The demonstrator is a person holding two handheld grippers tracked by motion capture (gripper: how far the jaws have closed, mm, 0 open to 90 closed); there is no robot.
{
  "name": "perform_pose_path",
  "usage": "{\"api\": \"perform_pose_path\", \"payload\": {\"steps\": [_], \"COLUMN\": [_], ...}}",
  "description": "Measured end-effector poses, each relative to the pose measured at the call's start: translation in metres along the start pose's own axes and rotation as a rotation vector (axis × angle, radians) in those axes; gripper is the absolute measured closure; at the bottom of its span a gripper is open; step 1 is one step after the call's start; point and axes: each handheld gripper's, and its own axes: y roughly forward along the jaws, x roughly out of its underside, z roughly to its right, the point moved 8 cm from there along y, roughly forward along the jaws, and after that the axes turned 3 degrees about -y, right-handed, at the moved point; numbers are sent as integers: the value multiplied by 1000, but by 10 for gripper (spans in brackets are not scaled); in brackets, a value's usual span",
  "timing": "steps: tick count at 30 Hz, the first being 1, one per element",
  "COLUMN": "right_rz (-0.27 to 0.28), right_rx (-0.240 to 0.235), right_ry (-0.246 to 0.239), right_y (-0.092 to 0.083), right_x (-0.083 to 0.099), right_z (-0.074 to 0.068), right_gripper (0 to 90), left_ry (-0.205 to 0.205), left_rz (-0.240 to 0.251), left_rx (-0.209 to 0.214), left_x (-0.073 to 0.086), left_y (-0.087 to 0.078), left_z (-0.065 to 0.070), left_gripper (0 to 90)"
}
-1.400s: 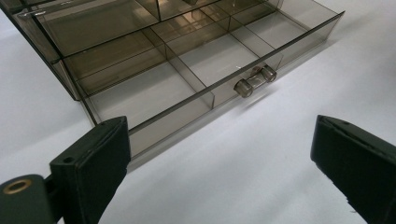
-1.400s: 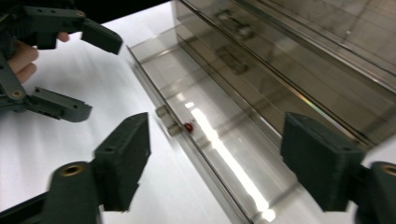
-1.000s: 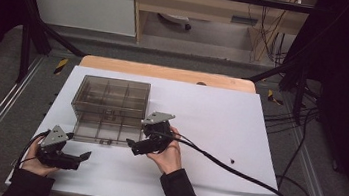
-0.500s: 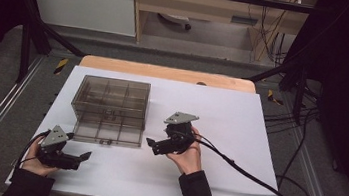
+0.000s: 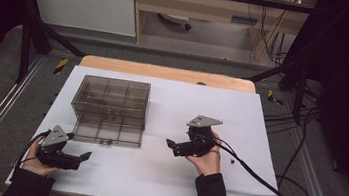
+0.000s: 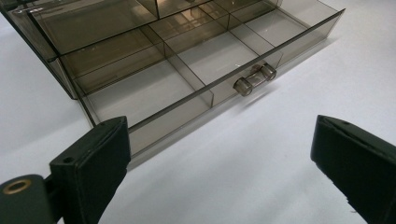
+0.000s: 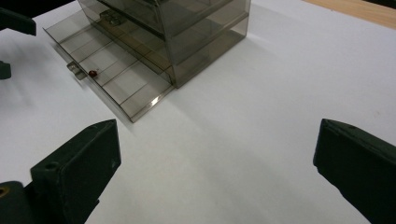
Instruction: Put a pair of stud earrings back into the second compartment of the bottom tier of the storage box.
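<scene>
A smoky clear drawer cabinet [image 5: 111, 101] stands on the white table at the left of centre. Its bottom drawer [image 6: 187, 65] is pulled out, with a clear knob handle [image 6: 254, 78] at its front. In the right gripper view a small red thing [image 7: 92, 73] lies in that drawer [image 7: 112, 70] near the handle. My left gripper [image 5: 82, 159] rests at the table's front left, open and empty, pointing at the drawer front [image 6: 219, 140]. My right gripper [image 5: 174, 148] is held to the right of the cabinet, open and empty [image 7: 217, 140], facing its corner.
The white table top [image 5: 240, 116] lies on a wooden board [image 5: 165, 72]. The right gripper's cable [image 5: 253, 175] trails to the right edge, with a small dark speck [image 5: 233, 161] beside it. Metal rails and a dark frame flank the table.
My right gripper has drawn away from the drawer front, moving right over the table. The left gripper has stayed in place.
</scene>
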Motion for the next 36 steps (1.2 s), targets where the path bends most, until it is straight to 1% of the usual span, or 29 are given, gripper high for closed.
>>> {"api": "perform_pose_path", "payload": {"steps": [4, 7, 9, 12, 15, 16, 24, 30, 36], "right_rz": [-8, -3, -1, -7, -8, -6, -10, -21, -22], "right_rx": [16, 20, 25, 42, 59, 66, 96, 122, 132], "right_ry": [4, 23, 21, 25, 40, 36, 70, 84, 103], "right_y": [-6, -11, -14, -19, -25, -27, -41, -49, -57], "right_x": [8, 12, 15, 21, 28, 30, 45, 57, 69], "right_z": [9, 15, 19, 25, 32, 34, 49, 61, 72], "right_gripper": [15, 17, 17, 16, 20, 23, 23, 26, 25], "left_ry": [-1, 1, 0, 0, 4, 4, 4, 3, 4], "left_rz": [1, 0, 1, 0, -4, -5, -4, -3, -3], "left_rx": [-1, -1, -1, -1, -2, -2, 0, -1, -2], "left_x": [0, 0, 0, 0, 0, 1, 0, 0, 0], "left_y": [0, 0, 0, 0, 0, 1, 1, 0, 0], "left_z": [0, 0, 0, 0, 0, 0, 0, 0, 0], "left_gripper": [50, 50, 51, 51, 51, 51, 51, 51, 50]}}
